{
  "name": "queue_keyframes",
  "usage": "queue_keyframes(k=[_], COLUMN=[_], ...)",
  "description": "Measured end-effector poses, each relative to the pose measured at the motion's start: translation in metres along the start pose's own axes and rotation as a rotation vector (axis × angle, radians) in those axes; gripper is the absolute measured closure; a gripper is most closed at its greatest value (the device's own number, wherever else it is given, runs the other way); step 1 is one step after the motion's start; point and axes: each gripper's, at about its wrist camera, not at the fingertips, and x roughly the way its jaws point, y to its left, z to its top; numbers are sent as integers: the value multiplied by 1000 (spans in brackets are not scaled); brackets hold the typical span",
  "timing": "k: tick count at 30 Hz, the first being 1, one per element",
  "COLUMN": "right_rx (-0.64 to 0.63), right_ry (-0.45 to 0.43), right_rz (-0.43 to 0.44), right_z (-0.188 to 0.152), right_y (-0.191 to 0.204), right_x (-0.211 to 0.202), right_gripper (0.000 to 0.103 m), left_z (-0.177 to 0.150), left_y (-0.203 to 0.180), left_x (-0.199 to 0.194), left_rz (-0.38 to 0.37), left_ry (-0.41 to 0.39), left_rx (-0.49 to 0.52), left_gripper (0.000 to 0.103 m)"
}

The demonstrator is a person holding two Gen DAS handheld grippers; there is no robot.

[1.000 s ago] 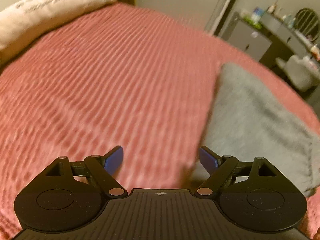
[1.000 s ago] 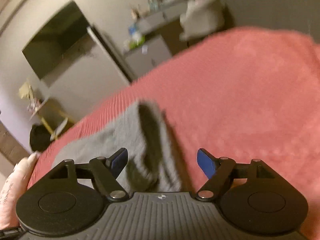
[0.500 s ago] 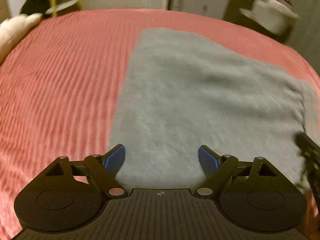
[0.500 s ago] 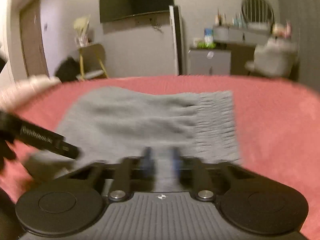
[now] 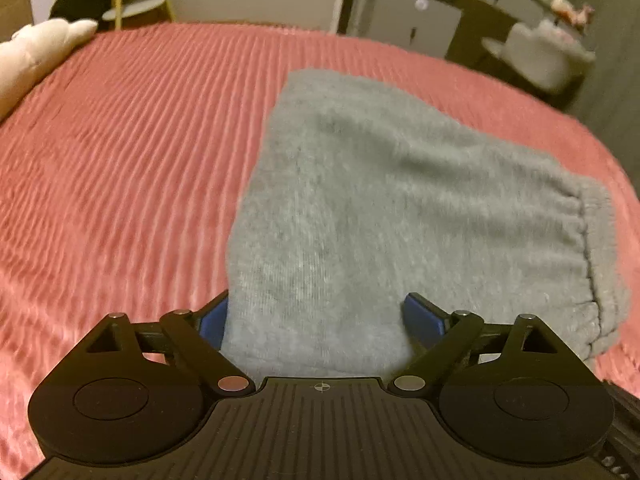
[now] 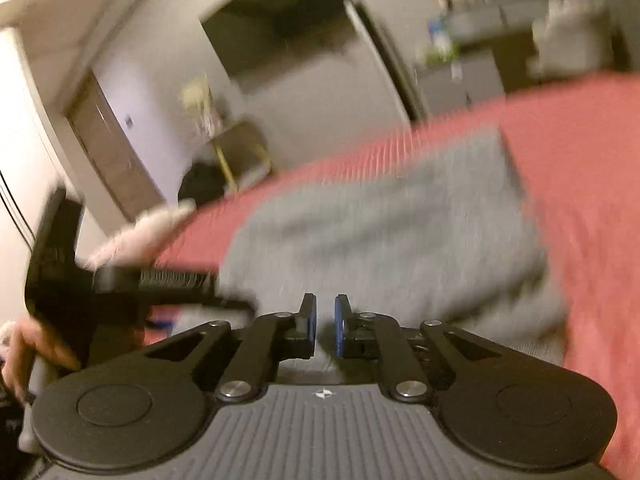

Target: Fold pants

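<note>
Grey sweatpants [image 5: 380, 208] lie folded on a pink ribbed bedspread [image 5: 120, 160], with the elastic waistband at the right. My left gripper [image 5: 320, 320] is open, its blue fingers straddling the near edge of the pants. In the blurred right wrist view the pants [image 6: 392, 232] lie ahead. My right gripper [image 6: 325, 326] has its blue pads nearly together over the near grey edge; whether cloth is pinched between them does not show. The left gripper [image 6: 160, 284] shows there at the left, held by a hand.
A cream pillow [image 5: 36, 52] lies at the bed's far left. Beyond the bed stand a yellow-legged stool [image 5: 136, 4], a grey cabinet [image 5: 412, 24] and a cluttered dresser. A wall TV [image 6: 288, 24] and a door [image 6: 108, 148] show in the right wrist view.
My left gripper has swung from bare bedspread onto the pants' near edge. My right gripper has gone from wide open to nearly shut and now tilts.
</note>
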Motion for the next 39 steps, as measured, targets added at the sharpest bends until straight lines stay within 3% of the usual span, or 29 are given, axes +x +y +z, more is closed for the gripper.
queue_keyframes(k=[2, 4, 5, 6, 8, 9, 10, 12, 15, 18, 21, 23, 25, 28, 34, 37, 39], right_rx=[61, 209, 317, 376, 371, 397, 437, 501, 504, 559, 631, 709, 726, 723, 690, 715, 757], right_ry=[-28, -87, -101, -115, -178, -203, -215, -195, -145, -103, -57, -83, -126, -123, -13, -75, -148], right_rz=[-62, -169, -136, -121, -177, -166, -157, -137, 15, 169, 118, 117, 86, 72, 89, 57, 29], right_z=[-1, 1, -1, -3, -3, -4, -7, -10, -12, -18, -26, -30, -29, -29, -31, -30, -30], right_y=[-13, -37, -54, -61, -58, -61, -64, -70, -61, -59, -70, -79, -81, -83, -76, -82, -92], right_x=[-10, -29, -37, -43, -56, -62, -66, -67, -60, -50, -39, -42, -50, -51, -25, -27, -37], right_gripper=[98, 100, 103, 103, 99, 89, 61, 34, 45, 45, 45, 46, 46, 42, 40, 40, 41], left_z=[-1, -2, -3, -4, -11, -13, -17, -24, -28, -28, -27, -32, -30, -30, -29, -25, -26], left_y=[15, 34, 41, 45, 48, 46, 44, 44, 51, 55, 61, 58, 56, 48, 47, 53, 59], left_x=[3, 2, 0, -3, -15, -21, -28, -35, -36, -41, -45, -63, -68, -56, -47, -33, -32], left_rz=[51, 31, 16, 15, 5, -12, -46, -126, -188, -212, -202, -184, -224, -276, -397, -393, -349], left_ry=[35, 39, 27, 13, -44, -75, -103, -127, -137, -158, -227, -313, -334, -235, -136, -97, -103], left_rx=[-93, -197, -232, -243, -221, -204, -189, -159, -135, -181, -234, -250, -229, -197, -193, -245, -290], left_gripper=[11, 12, 12, 13, 15, 15, 14, 10, 8, 8, 9, 8, 7, 7, 7, 7, 8])
